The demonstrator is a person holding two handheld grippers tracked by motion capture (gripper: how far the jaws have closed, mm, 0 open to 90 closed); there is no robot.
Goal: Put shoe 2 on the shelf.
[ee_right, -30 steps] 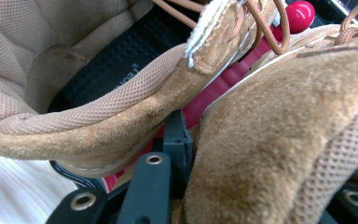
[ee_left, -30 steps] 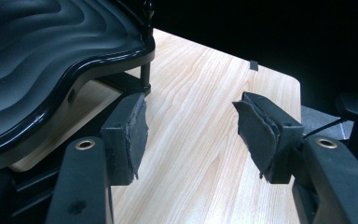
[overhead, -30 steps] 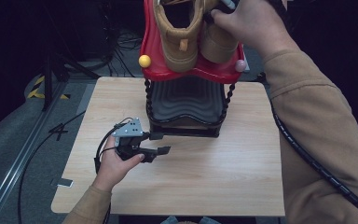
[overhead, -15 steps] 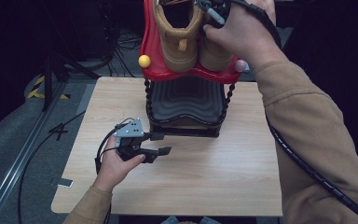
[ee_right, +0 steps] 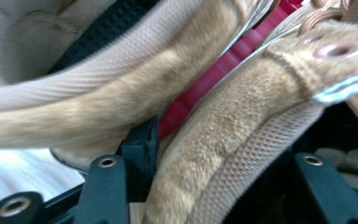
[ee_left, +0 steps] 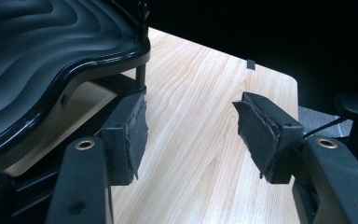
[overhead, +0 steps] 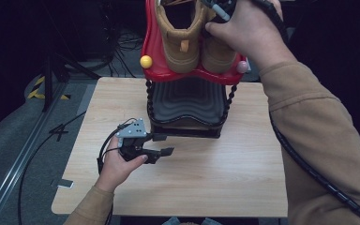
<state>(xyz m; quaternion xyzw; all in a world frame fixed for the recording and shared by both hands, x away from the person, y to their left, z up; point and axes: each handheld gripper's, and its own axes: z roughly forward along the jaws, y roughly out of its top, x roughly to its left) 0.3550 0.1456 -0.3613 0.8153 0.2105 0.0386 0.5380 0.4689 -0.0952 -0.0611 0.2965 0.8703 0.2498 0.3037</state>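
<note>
- High view: above near side, looking forward/down over table [overhead: 243,187] and rack [overhead: 187,108].
- Left gripper view: low, close; shares the rack's black tier [ee_left: 51,46].
- Right gripper view: tight on boots [ee_right: 205,154].

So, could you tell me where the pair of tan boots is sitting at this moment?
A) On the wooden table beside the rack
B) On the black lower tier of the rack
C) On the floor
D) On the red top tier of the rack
D: the tan boots stand side by side on the red top tier, above the black lower tier, which carries nothing.
</note>
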